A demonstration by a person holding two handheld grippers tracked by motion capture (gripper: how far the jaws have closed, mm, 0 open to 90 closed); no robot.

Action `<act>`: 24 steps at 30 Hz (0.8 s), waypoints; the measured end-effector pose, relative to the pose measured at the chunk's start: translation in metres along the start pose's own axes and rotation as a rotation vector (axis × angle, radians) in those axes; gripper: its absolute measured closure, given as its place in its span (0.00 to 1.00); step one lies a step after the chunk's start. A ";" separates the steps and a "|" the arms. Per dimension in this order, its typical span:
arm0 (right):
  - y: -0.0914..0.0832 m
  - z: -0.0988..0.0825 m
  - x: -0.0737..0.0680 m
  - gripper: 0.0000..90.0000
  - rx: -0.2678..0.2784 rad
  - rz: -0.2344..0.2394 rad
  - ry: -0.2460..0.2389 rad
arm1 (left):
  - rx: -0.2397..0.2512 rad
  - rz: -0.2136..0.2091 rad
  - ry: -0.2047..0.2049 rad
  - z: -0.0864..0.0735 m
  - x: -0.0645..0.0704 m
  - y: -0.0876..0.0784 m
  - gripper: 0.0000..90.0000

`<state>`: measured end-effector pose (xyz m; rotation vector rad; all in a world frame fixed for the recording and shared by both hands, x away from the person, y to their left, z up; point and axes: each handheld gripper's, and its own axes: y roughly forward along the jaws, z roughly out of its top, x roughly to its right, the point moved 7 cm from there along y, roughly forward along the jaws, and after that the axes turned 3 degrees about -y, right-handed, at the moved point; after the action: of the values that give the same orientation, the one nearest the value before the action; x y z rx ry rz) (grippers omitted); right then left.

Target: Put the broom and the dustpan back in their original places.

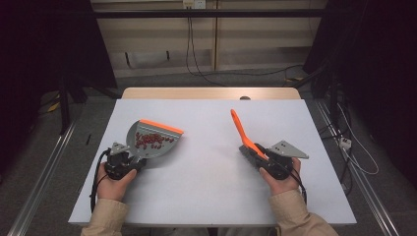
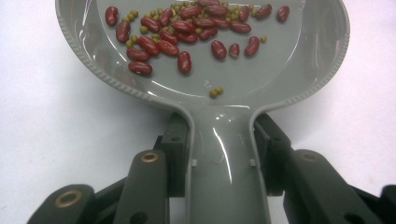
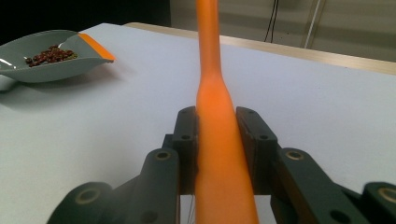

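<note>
A bench [image 1: 211, 162] with a pale, plain top is seen from above, and a strip of light wood is shown along its far edge. A grey dustpan [image 1: 150, 140] with an orange lip is found over the left half, toward the near left corner; whether it rests on the surface cannot be told. Red beans and small green ones [image 2: 187, 32] are gathered inside it. A small dark mark [image 1: 244, 98] is noted at the far edge.

light: bright overhead, dim surroundings | glare: dustpan [image 2: 205, 93] | near jaws blurred
</note>
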<state>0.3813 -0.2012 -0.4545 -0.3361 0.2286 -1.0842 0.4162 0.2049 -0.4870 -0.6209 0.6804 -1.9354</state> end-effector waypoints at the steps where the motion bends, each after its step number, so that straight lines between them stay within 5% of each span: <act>1: 0.000 0.000 0.000 0.79 0.000 0.000 0.000 | -0.002 0.005 0.002 0.000 -0.001 0.000 0.70; 16: 0.019 -0.002 -0.011 0.79 -0.016 0.037 0.025 | -0.043 0.022 -0.031 -0.004 -0.004 0.009 0.70; 24: 0.021 -0.008 0.002 0.79 -0.025 0.012 0.072 | -0.029 0.013 -0.035 -0.005 -0.002 0.005 0.65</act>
<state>0.3968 -0.1953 -0.4697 -0.3184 0.3084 -1.0837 0.4167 0.2055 -0.4940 -0.6648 0.6897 -1.9013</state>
